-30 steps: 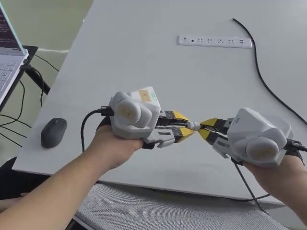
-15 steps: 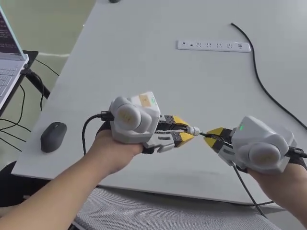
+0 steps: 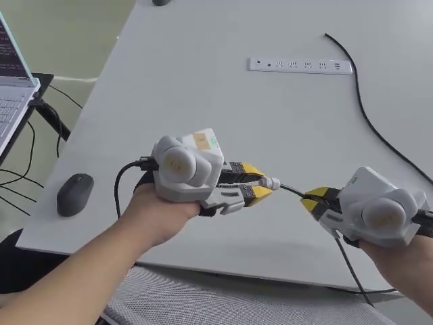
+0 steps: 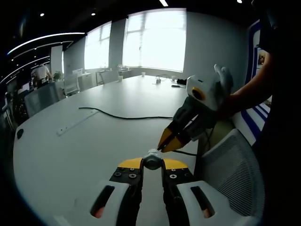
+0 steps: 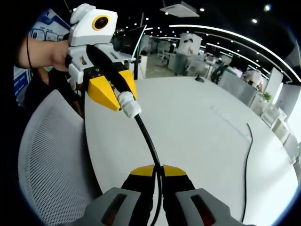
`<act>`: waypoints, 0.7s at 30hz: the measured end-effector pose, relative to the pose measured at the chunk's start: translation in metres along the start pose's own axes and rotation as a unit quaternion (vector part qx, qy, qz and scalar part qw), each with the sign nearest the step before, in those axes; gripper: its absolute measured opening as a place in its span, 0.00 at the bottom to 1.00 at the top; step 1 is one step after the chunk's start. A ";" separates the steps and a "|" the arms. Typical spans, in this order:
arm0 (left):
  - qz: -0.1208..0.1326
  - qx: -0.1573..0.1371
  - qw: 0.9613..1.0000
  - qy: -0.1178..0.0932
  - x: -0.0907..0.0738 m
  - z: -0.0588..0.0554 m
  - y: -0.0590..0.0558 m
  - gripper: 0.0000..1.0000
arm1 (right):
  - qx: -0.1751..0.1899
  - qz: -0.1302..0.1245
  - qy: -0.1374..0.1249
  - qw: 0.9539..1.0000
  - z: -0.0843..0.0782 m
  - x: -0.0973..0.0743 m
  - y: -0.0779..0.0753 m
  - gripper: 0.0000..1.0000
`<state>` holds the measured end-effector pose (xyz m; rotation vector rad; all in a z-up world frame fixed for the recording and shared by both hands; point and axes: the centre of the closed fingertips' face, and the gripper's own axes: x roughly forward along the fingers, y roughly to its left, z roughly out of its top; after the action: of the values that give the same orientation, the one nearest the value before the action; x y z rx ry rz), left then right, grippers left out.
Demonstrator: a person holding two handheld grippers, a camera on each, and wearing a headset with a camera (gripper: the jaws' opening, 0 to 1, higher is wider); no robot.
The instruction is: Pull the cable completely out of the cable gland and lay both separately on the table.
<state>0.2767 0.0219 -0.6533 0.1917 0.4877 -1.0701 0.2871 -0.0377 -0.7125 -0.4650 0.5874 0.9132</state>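
Head view — left tool [image 3: 261, 187] clamped on cable gland [image 3: 271, 183]; right tool [image 3: 312, 199] pinching cable [image 3: 291, 191] — taut between.

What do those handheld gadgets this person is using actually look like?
The left gripper and right gripper each have a rounded white shell, black mid-section and yellow wedge-shaped jaw tips. A black lead trails from each rear. The left one carries a tan sticker on top. The forearms are unsleeved.
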 end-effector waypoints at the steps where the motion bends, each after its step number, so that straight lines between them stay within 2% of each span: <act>1: 0.001 -0.001 1.000 0.000 0.000 0.000 0.000 0.15 | 0.001 0.000 0.002 1.000 -0.002 0.000 0.000 0.00; 5: 0.000 -0.003 1.000 0.000 -0.001 -0.002 0.001 0.15 | 0.004 -0.007 0.010 1.000 -0.010 0.000 -0.004 0.00; 16: -0.005 -0.008 1.000 -0.002 0.001 -0.010 0.003 0.15 | 0.006 -0.018 0.011 1.000 -0.005 -0.003 -0.011 0.00; 21: -0.007 -0.013 1.000 -0.005 0.001 -0.014 0.006 0.15 | 0.000 -0.018 0.025 1.000 -0.005 -0.001 -0.011 0.00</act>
<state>0.2779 0.0289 -0.6669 0.1605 0.4934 -1.0769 0.2943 -0.0469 -0.7147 -0.4972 0.6225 0.8698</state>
